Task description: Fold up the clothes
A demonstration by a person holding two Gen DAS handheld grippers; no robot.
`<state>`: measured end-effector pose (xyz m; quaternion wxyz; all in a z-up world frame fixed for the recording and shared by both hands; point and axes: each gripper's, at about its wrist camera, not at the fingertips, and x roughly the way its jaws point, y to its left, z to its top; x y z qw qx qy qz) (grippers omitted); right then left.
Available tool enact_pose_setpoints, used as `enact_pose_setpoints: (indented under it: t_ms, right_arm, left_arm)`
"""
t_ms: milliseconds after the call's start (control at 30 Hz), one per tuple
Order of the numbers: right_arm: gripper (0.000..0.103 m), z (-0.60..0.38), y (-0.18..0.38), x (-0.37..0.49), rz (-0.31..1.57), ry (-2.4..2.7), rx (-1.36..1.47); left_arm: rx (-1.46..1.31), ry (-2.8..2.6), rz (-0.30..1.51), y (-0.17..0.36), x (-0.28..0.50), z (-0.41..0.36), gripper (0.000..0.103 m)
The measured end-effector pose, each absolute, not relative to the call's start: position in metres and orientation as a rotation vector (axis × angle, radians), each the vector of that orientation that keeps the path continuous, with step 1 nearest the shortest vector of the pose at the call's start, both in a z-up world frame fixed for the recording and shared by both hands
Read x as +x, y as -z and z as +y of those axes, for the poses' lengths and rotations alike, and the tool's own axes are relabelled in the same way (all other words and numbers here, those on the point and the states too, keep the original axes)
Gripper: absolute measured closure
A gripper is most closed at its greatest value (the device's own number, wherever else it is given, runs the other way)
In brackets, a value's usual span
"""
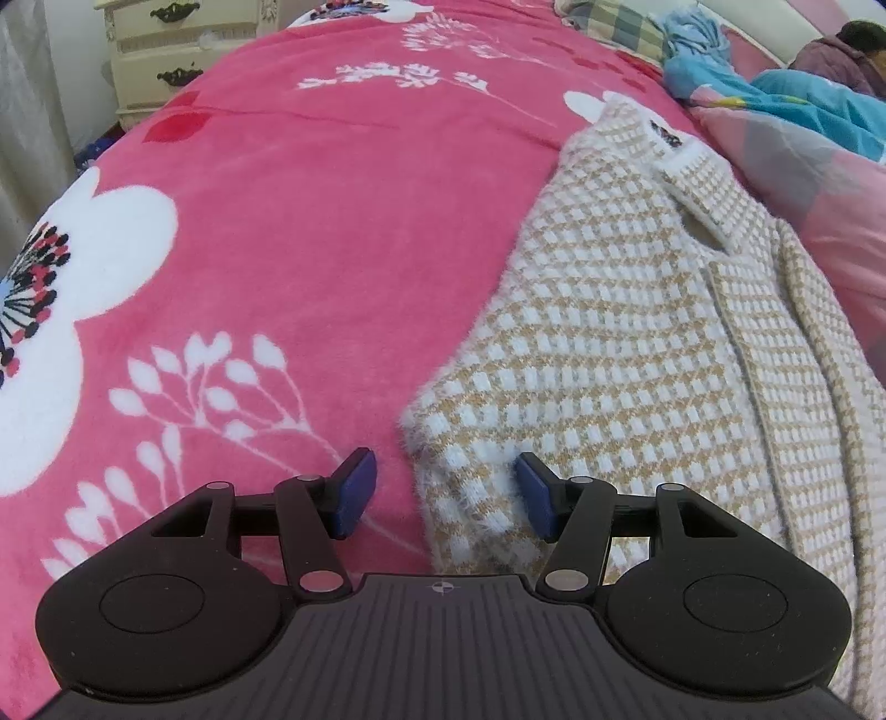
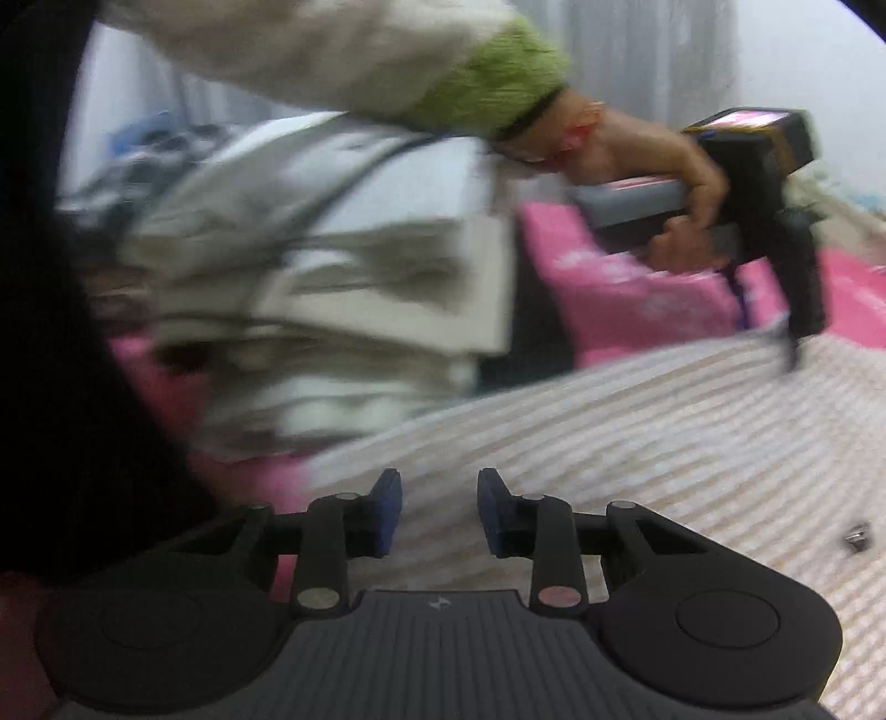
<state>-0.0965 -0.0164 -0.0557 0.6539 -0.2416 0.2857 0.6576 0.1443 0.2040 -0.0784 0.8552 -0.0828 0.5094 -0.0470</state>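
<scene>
A beige-and-white checked knit sweater lies spread on the pink flowered blanket, collar at the far end. My left gripper is open, its blue pads on either side of the sweater's near left corner, low over the fabric. In the blurred right wrist view the same sweater fills the lower right. My right gripper is open and empty just above it. The left hand-held gripper shows there too, held by a hand, its tip down at the sweater's far edge.
A cream dresser stands beyond the bed's far left. Pillows and a blue-and-pink quilt lie at the far right. A pile of pale folded clothes sits blurred at the left of the right wrist view.
</scene>
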Motion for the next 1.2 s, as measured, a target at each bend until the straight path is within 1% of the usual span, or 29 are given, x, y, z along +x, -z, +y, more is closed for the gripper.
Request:
enact_pose_setpoints:
  t_ms: [67, 133, 167, 233, 333, 400, 500, 533, 667, 700, 733, 800, 867, 1000, 1067, 1100, 1133, 1200]
  right_arm:
    - [0.07, -0.029, 0.044, -0.095, 0.611, -1.473, -0.596]
    - [0.069, -0.045, 0.027, -0.074, 0.588, -1.396, -0.568]
    - [0.069, -0.054, 0.019, -0.053, 0.589, -1.329, -0.528]
    - [0.066, -0.073, 0.005, -0.009, 0.588, -1.174, -0.45]
    - [0.066, -0.103, -0.003, 0.062, 0.598, -0.949, -0.338]
    - [0.066, -0.117, -0.005, 0.105, 0.6, -0.83, -0.281]
    - [0.065, -0.126, -0.004, 0.164, 0.6, -0.709, -0.242]
    - [0.061, -0.128, -0.001, 0.187, 0.616, -0.682, -0.209]
    - [0.053, -0.136, 0.011, 0.272, 0.694, -0.594, -0.064]
    - [0.05, -0.139, 0.015, 0.296, 0.733, -0.587, -0.014]
    - [0.045, -0.141, 0.019, 0.318, 0.766, -0.579, 0.019]
    - [0.034, -0.142, 0.027, 0.355, 0.819, -0.56, 0.038]
    - [0.033, -0.145, 0.032, 0.375, 0.843, -0.56, 0.087]
    - [0.033, -0.149, 0.036, 0.399, 0.861, -0.577, 0.192]
    - [0.036, -0.146, 0.034, 0.396, 0.867, -0.599, 0.172]
    - [0.043, -0.146, 0.034, 0.393, 0.881, -0.616, 0.172]
    - [0.054, -0.145, 0.035, 0.388, 0.902, -0.648, 0.175]
    - [0.065, -0.137, 0.039, 0.377, 0.925, -0.695, 0.149]
  left_arm:
    - [-0.187, 0.084, 1.079, 0.075, 0.146, 0.204, 0.046]
    - [-0.222, 0.045, 1.065, 0.064, 0.145, 0.204, 0.047]
    - [-0.228, 0.033, 1.033, 0.055, 0.142, 0.204, 0.047]
    - [-0.245, 0.01, 0.975, 0.038, 0.138, 0.201, 0.046]
    - [-0.343, 0.001, 0.913, 0.011, 0.14, 0.194, 0.046]
    - [-0.371, 0.014, 0.902, -0.003, 0.145, 0.183, 0.046]
    - [-0.337, 0.043, 0.904, -0.012, 0.163, 0.16, 0.046]
    - [-0.313, 0.049, 0.902, -0.011, 0.172, 0.154, 0.046]
    - [-0.246, 0.11, 0.845, 0.001, 0.228, 0.137, 0.045]
    - [-0.232, 0.128, 0.827, 0.005, 0.243, 0.133, 0.043]
    - [-0.218, 0.146, 0.809, 0.008, 0.259, 0.129, 0.037]
    - [-0.189, 0.181, 0.773, 0.016, 0.29, 0.121, 0.033]
    - [-0.162, 0.215, 0.737, 0.023, 0.321, 0.113, 0.028]
    - [-0.287, 0.182, 0.768, 0.042, 0.367, 0.116, 0.027]
    - [-0.356, 0.194, 0.784, 0.049, 0.381, 0.12, 0.027]
    - [-0.391, 0.206, 0.791, 0.053, 0.388, 0.122, 0.027]
    - [-0.421, 0.229, 0.808, 0.058, 0.398, 0.121, 0.027]
    - [-0.462, 0.238, 0.844, 0.066, 0.409, 0.121, 0.027]
